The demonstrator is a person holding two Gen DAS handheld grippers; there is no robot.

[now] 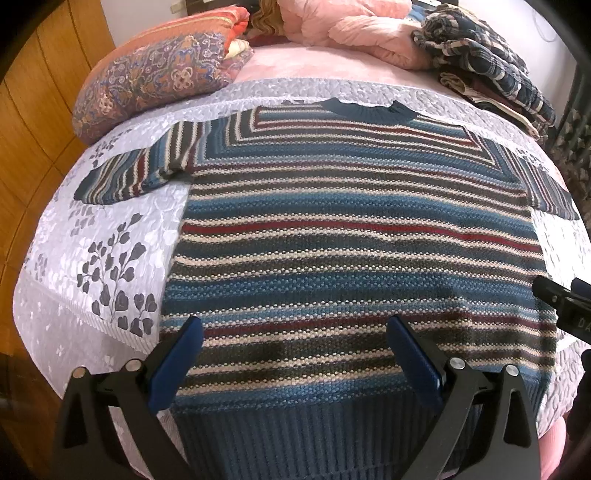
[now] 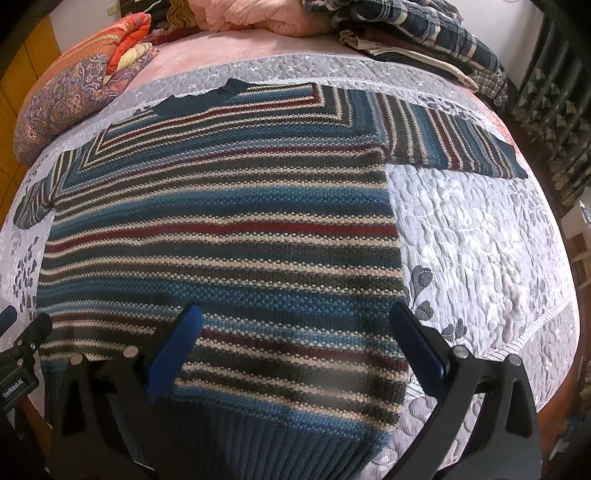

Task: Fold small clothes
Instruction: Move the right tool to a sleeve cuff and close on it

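Sweater, striped knit, lies flat and spread across the middle of the frame on the quilted bed, both sleeves out, no fold made yet. Left tool and right tool hover spread wide over its hem, gripping nothing; all folding remains.

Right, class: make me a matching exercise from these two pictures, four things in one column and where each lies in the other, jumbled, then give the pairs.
Things
1. sweater
2. paisley pillow
3. plaid clothes
4. pink blanket

Places
A. far right of the bed
B. spread flat on the grey quilt
C. far middle of the bed
D. far left of the bed

Pairs: 1-B, 2-D, 3-A, 4-C
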